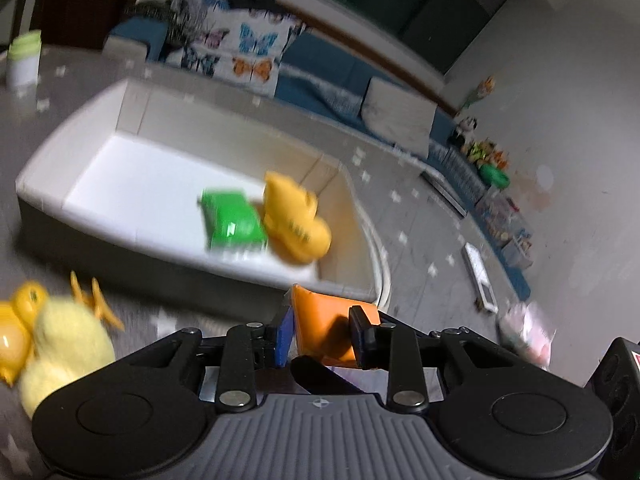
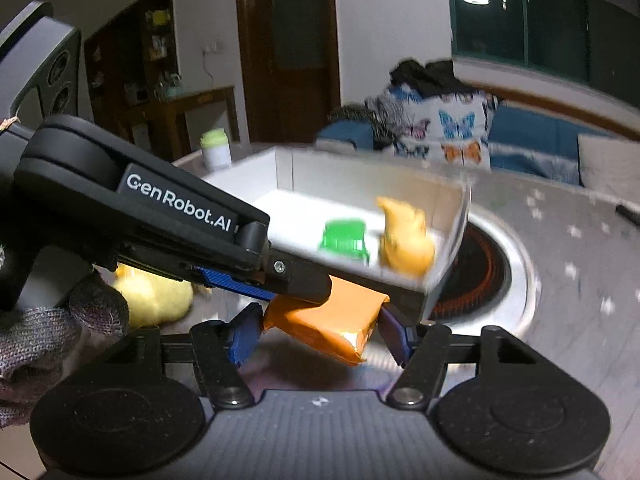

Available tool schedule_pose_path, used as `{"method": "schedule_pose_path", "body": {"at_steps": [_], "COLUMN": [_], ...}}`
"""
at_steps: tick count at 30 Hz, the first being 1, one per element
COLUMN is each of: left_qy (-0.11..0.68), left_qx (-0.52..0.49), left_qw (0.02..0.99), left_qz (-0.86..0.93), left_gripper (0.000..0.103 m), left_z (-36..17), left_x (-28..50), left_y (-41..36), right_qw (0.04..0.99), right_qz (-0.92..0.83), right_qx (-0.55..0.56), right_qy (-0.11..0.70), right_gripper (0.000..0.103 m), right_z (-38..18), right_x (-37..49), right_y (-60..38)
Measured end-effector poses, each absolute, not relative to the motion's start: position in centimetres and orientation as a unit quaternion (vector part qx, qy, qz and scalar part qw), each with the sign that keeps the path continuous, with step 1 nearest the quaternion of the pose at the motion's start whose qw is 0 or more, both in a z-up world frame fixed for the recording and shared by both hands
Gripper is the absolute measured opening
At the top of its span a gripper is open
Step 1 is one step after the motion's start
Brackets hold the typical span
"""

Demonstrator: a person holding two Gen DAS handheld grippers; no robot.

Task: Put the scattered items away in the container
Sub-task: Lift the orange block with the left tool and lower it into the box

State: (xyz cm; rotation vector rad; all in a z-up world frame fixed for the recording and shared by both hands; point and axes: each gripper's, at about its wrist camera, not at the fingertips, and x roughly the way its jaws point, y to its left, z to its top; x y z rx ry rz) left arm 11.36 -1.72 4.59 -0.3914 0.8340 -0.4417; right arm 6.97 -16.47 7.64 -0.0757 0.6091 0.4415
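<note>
Gripping an orange packet (image 2: 324,320) from both sides, the left gripper (image 1: 320,338) and right gripper (image 2: 320,334) meet just short of the white box (image 1: 72,168). Each pair of jaws stands narrow around the packet, though blur leaves the firmer hold unclear. The box lies straight ahead, already holding a green car (image 1: 234,224) and yellow toy (image 1: 294,220); a plush duck (image 1: 64,340) waits outside.

Left gripper (image 1: 320,334) clamped on a shiny orange packet (image 1: 324,320) before the white tray.

The shallow white rectangular container (image 1: 80,160) on the grey star-patterned table (image 1: 420,232) holds a green toy car (image 1: 232,224) touching a yellow plastic boat-shaped toy (image 1: 294,218). A pale yellow fluffy chick (image 1: 64,344) with orange feet lies outside, lower left, beside a yellow plastic duck (image 1: 18,320).
</note>
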Motion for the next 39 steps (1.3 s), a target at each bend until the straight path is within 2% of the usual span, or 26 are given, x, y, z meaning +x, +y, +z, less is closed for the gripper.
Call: {"method": "schedule_pose_path", "body": {"at_steps": [7, 19, 29, 39], "left_qy": [0.381, 0.428, 0.442, 0.436], "left_qx": [-0.192, -0.208, -0.216, -0.217], "left_qw": [0.882, 0.858, 0.849, 0.852], "left_qz": [-0.203, -0.191, -0.192, -0.191], "left_gripper": [0.032, 0.032, 0.032, 0.032], "left_z": [6.0, 2.3, 0.5, 0.8], "left_x": [15.0, 21.0, 21.9, 21.3], "left_y": [-1.4, -0.6, -0.3, 0.0], "right_qw": [0.934, 0.915, 0.912, 0.919], "right_qz": [0.226, 0.224, 0.213, 0.204], "right_qx": [-0.037, -0.017, -0.043, -0.055], "right_qy": [0.275, 0.334, 0.348, 0.333], "right_gripper": [0.064, 0.064, 0.064, 0.064], "right_z": [10.0, 7.6, 6.2, 6.6], "right_x": [10.8, 17.8, 18.4, 17.3], "right_y": [-16.1, -15.4, -14.5, -14.4]}}
